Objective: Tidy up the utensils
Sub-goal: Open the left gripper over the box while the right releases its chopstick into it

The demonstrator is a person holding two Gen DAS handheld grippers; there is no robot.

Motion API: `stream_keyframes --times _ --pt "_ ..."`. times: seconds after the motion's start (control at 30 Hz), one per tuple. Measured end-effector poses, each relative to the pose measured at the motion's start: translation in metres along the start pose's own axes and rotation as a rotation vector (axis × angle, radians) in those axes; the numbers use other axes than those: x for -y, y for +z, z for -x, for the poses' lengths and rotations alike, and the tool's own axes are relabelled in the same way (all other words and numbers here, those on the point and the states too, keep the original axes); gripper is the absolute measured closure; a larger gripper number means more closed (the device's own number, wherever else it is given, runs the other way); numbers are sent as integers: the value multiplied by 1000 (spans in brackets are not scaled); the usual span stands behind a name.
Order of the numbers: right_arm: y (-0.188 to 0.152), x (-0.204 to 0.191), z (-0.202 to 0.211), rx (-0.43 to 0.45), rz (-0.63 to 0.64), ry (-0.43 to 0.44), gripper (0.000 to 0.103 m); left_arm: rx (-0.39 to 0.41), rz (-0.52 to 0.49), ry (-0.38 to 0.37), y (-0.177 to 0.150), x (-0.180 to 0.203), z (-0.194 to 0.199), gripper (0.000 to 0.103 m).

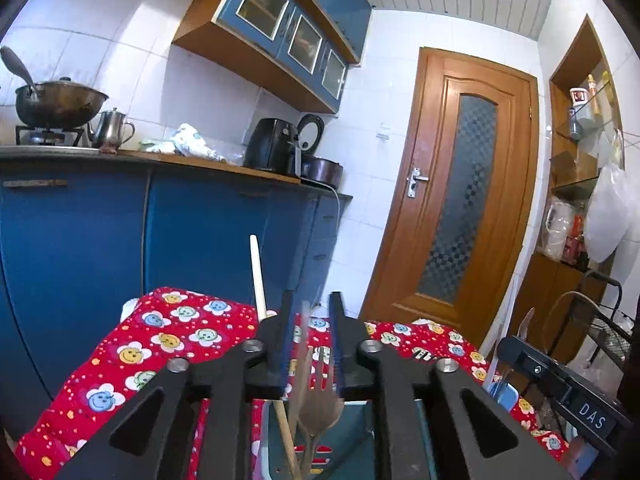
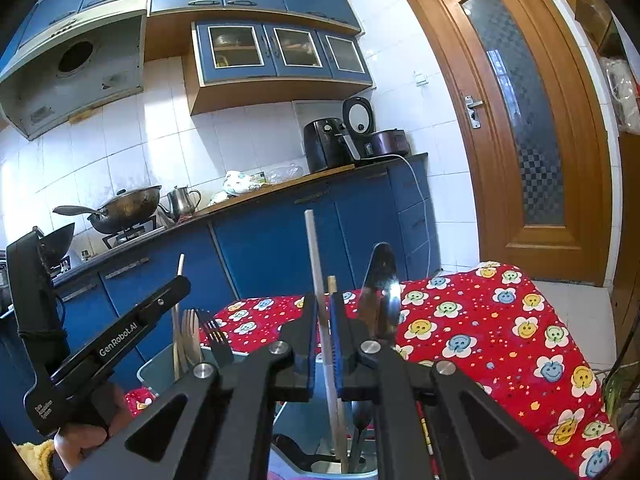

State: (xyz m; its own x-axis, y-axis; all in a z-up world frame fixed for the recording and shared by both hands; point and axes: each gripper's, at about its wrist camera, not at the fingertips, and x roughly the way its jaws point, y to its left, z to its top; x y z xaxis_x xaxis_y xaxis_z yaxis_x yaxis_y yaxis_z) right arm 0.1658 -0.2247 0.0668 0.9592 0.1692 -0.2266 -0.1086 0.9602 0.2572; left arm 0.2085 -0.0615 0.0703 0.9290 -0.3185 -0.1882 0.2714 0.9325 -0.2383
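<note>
Wooden fork [image 1: 316, 392] loose between parted left hand-held gripper [image 1: 310, 312] in teal holder [image 1: 356, 432], right hand-held gripper [image 2: 323, 306] clamping pale stick [image 2: 320, 300].

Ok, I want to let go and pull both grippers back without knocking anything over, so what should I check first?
1. Right gripper shut on the white stick: ok.
2. The stick's lower end reaches down inside the right-hand bin: ok.
3. Left gripper pads off the wooden fork: ok, the jaws stand apart on either side of it.
4. Wooden fork standing in the left-hand bin, tines up: ok.
5. Fork and stick will stay upright once the grippers leave: cannot tell.
6. The two grippers are apart from each other: ok.
</note>
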Motion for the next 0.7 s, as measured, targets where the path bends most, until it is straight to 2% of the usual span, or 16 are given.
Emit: stream_keyframes --times 0.03,0.1,0.27,0.33,0.7 --pt "0 0 1 2 1 -1 88 0 -1 -2 0 1 0 72" --pt "0 1 2 7 -8 3 85 -2 -3 -11 0 2 1 68" --pt "4 4 8 25 -43 20 77 -15 -12 -26 3 8 5 62" --pt "6 5 11 31 -60 29 68 -23 -15 -33 6 10 8 61" --pt "20 -1 38 35 -113 71 54 -64 -17 -29 17 9 39 52"
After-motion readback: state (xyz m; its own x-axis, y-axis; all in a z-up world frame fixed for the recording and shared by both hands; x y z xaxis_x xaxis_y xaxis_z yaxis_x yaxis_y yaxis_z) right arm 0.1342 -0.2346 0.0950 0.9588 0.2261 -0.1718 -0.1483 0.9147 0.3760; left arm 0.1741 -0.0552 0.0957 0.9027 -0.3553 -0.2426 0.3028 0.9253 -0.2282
